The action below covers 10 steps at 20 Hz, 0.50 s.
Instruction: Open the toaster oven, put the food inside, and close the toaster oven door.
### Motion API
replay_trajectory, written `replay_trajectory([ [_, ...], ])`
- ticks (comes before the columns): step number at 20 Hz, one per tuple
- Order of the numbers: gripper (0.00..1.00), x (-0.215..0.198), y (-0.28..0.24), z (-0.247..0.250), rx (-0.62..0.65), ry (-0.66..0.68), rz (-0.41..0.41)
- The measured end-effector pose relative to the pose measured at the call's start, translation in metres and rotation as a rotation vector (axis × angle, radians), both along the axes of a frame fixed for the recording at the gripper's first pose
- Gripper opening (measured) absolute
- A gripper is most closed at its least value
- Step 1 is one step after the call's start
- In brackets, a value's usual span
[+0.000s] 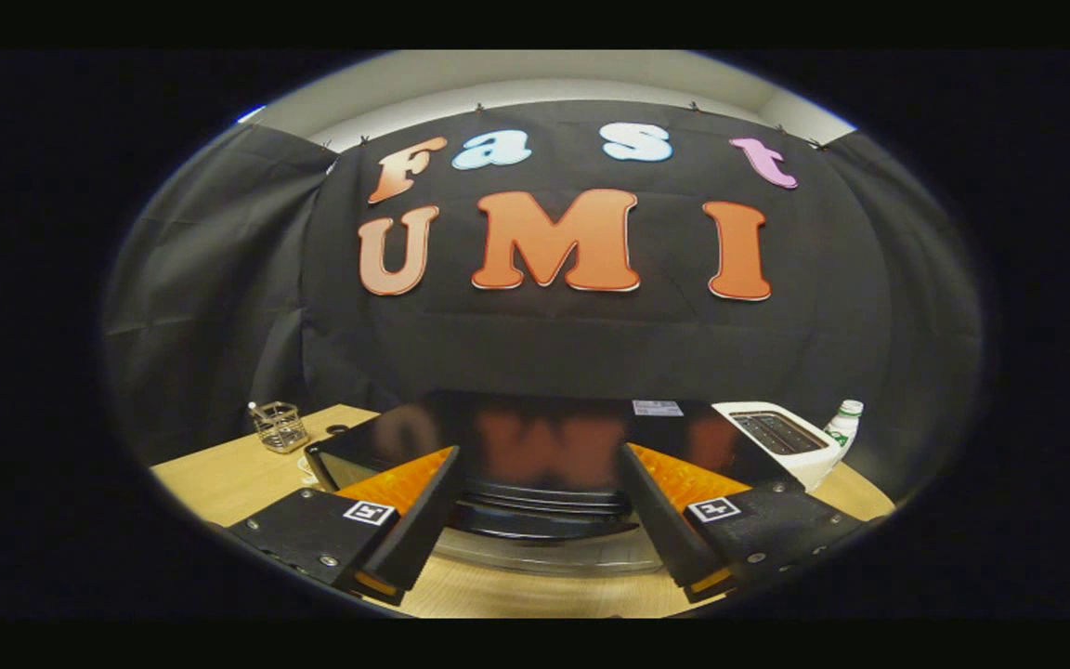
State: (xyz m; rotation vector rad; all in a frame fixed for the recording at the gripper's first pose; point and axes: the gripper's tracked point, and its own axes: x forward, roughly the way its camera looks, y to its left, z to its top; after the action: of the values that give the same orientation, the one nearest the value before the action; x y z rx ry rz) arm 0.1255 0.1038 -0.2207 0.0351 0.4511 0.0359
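The gripper (535, 506) stands with its fingers spread wide and nothing held between them. The toaster oven (544, 437) sits on the wooden table (219, 483) directly ahead, its glossy black top beyond the fingertips and its front face dropping between the two fingers. A curved handle bar (540, 520) runs crosswise between the fingers, its long axis square to them. Whether the door is fully shut cannot be judged from this angle. Judgement: the opening step is in hand, and the handle lies just ahead and slightly below. A wire basket (278, 426), a white appliance (781, 439) and a bottle (842, 423) stand well apart.
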Motion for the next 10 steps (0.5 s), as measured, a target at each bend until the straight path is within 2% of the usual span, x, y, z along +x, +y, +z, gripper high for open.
replay_trajectory([
  [6, 0.97, -0.010, 0.004, 0.003, 0.045, -0.052, 0.010],
  [10, 0.82, -0.027, 0.010, 0.005, 0.076, -0.054, 0.025],
])
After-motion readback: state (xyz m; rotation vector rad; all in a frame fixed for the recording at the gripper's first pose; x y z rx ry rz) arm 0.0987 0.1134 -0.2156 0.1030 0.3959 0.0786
